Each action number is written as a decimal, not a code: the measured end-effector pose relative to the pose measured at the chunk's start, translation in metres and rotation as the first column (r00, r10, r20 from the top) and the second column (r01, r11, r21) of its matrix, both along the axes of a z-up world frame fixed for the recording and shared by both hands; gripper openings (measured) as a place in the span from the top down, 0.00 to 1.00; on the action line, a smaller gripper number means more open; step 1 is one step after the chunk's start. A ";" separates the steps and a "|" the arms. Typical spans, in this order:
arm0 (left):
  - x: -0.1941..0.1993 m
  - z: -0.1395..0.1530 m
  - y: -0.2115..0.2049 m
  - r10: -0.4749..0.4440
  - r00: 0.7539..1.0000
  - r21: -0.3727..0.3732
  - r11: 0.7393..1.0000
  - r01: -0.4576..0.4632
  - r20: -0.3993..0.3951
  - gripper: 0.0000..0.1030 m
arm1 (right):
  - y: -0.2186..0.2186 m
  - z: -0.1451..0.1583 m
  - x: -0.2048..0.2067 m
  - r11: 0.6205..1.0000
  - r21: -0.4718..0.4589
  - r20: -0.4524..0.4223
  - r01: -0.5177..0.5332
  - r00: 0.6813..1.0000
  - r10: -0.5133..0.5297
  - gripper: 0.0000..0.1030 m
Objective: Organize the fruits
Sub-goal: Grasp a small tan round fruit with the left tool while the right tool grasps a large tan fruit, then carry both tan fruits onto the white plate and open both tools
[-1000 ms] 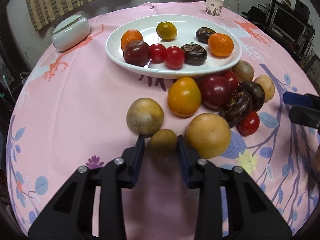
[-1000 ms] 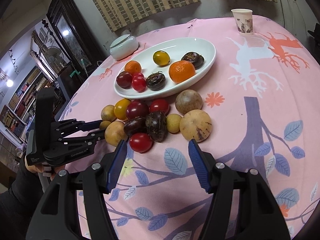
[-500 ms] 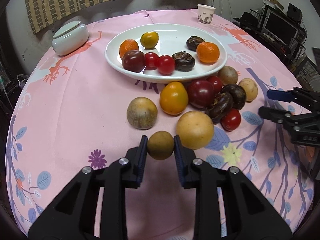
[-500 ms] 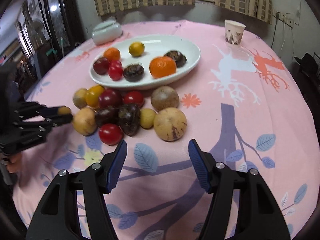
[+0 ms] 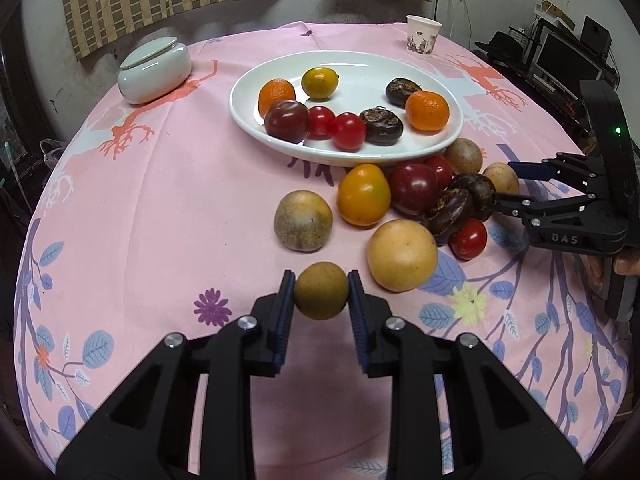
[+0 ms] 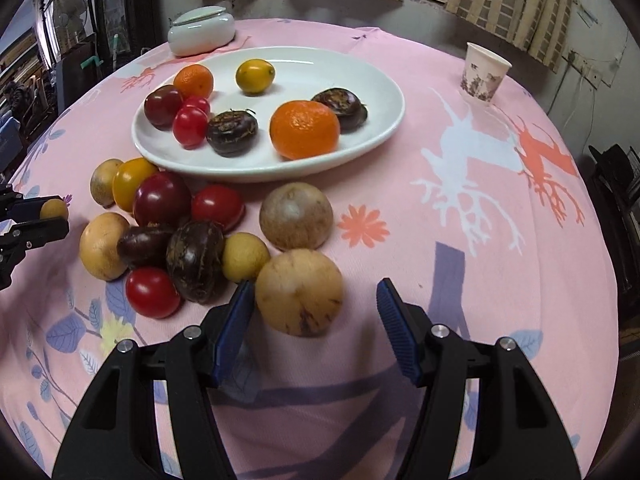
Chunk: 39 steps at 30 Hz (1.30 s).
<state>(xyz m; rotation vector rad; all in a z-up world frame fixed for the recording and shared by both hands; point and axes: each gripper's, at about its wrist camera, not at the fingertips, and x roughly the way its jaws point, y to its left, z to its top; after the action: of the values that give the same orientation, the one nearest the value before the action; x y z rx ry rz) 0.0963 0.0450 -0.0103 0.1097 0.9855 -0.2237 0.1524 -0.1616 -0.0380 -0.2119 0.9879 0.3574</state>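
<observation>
My left gripper (image 5: pixel 321 294) is shut on a small brown longan (image 5: pixel 321 291) and holds it above the pink cloth, near a large tan fruit (image 5: pixel 401 255). It shows at the left edge of the right wrist view (image 6: pixel 54 210). A white oval plate (image 5: pixel 360 68) holds oranges, tomatoes and dark fruits. More fruits lie in a pile (image 5: pixel 416 196) in front of the plate. My right gripper (image 6: pixel 316 312) is open, its jaws on either side of a large tan fruit (image 6: pixel 299 292) without touching it. It also shows at the right of the left wrist view (image 5: pixel 516 186).
A white lidded jar (image 5: pixel 154 70) stands at the back left of the pink tablecloth (image 5: pixel 140 208). A paper cup (image 5: pixel 423 35) stands at the back right. Dark furniture and screens (image 5: pixel 568 56) lie beyond the table's right edge.
My left gripper closed on the longan and lifted it back from the pile. My right gripper moved forward until its open jaws straddle the large tan fruit.
</observation>
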 end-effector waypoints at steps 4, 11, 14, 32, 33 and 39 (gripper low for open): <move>-0.001 0.001 -0.003 -0.002 1.000 0.000 1.000 0.002 0.001 0.74 | 0.005 0.003 -0.002 0.999 -0.029 -0.010 0.024 1.000 -0.024 0.59; -0.004 0.016 -0.010 -0.022 0.999 0.007 1.000 0.021 0.034 0.74 | -0.014 0.032 -0.022 0.998 0.052 0.031 0.044 0.998 -0.046 0.59; -0.005 0.028 -0.014 -0.033 0.998 0.004 0.999 0.033 0.061 0.74 | -0.020 0.054 -0.032 0.995 0.097 0.068 0.030 0.997 -0.037 0.59; 0.075 0.070 -0.026 0.056 0.990 -0.052 0.997 -0.050 0.129 0.74 | 0.022 0.099 0.013 0.985 0.169 0.229 -0.017 0.973 -0.022 0.59; 0.080 0.068 -0.028 0.056 0.990 -0.046 0.998 -0.051 0.129 0.74 | 0.025 0.096 0.018 0.985 0.171 0.222 -0.020 0.975 -0.019 0.59; 0.110 0.053 -0.030 0.095 0.990 -0.027 0.995 -0.093 0.101 0.74 | 0.048 0.077 0.035 0.993 0.115 0.223 -0.036 0.975 0.010 0.59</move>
<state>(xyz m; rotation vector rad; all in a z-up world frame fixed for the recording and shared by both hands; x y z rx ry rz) 0.2064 0.0146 0.0425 0.0533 0.8833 -0.1412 0.1873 -0.1138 0.0388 -0.1519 0.7418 0.4030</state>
